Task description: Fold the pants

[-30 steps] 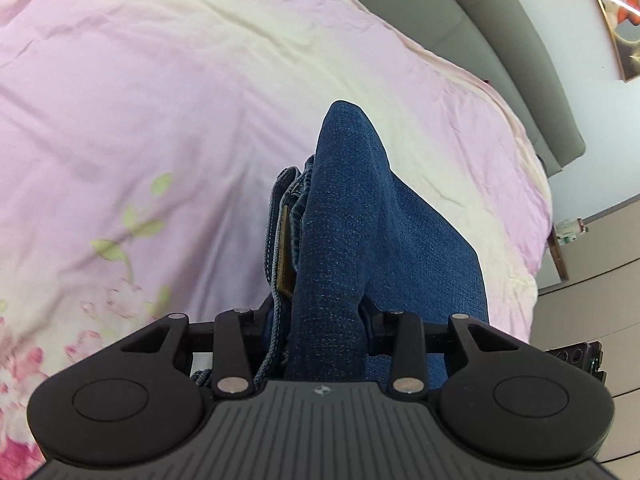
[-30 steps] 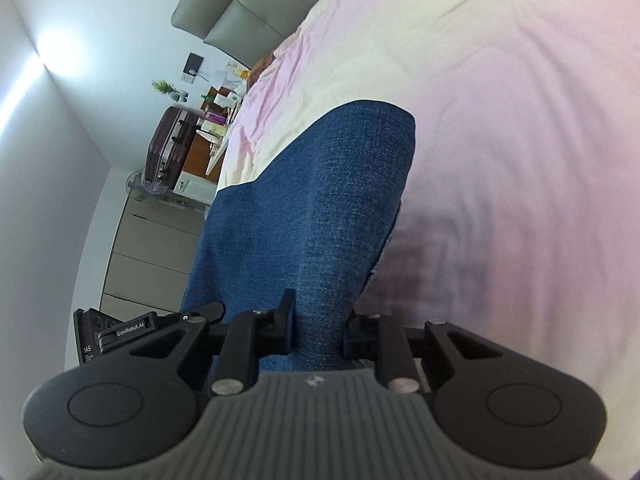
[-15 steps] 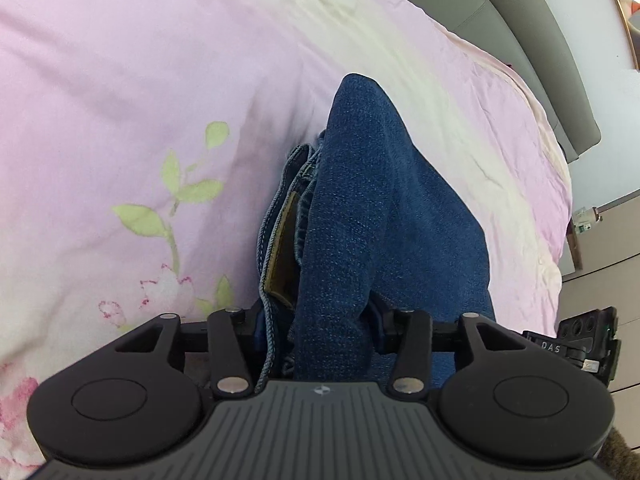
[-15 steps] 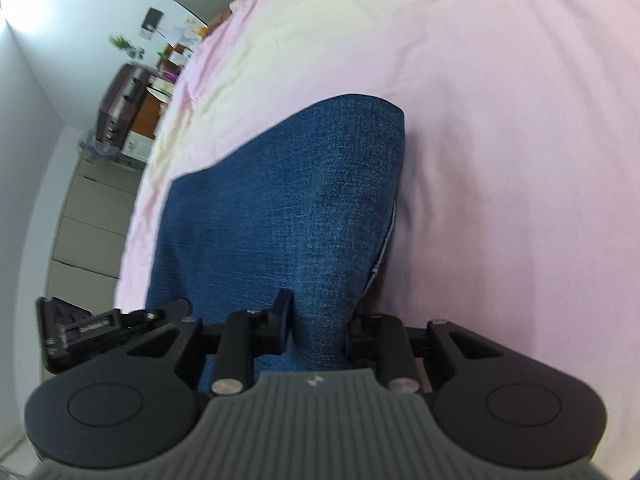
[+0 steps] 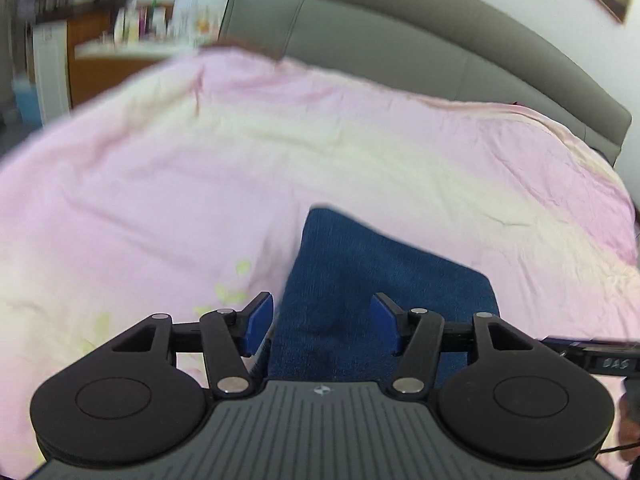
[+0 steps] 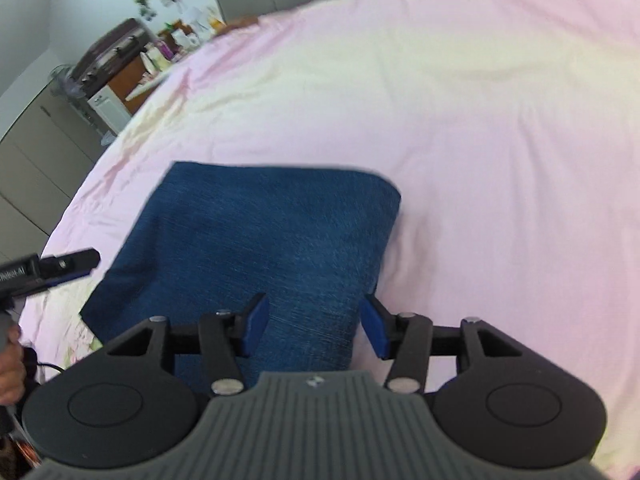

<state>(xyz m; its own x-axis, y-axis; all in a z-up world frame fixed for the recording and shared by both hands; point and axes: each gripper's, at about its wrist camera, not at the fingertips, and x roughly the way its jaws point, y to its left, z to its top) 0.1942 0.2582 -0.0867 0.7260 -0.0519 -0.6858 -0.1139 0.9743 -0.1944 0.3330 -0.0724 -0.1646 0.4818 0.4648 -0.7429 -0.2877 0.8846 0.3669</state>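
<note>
The blue denim pants (image 6: 260, 236) lie folded into a flat rectangle on the pink bedspread (image 6: 480, 140). In the left wrist view the same pants (image 5: 384, 276) reach from the middle toward the lower right. My left gripper (image 5: 322, 326) hovers over their near left part. Its jaws are opening, and the blue pads (image 5: 259, 322) stand clear of the cloth. My right gripper (image 6: 314, 326) hangs over the near right edge. Its jaws are opening too, with denim under the gap but not pinched. The left gripper (image 6: 52, 266) also shows at the left edge of the right wrist view.
A grey padded headboard (image 5: 400, 40) runs along the far side of the bed. A wooden desk with clutter (image 6: 140, 68) and grey cabinets (image 6: 36, 136) stand beyond the bed's left side. A person's hand (image 6: 8, 356) shows at the lower left edge.
Both grippers have let go of the raised denim fold and spread their jaws. They rose and drew back. The pants now lie flat.
</note>
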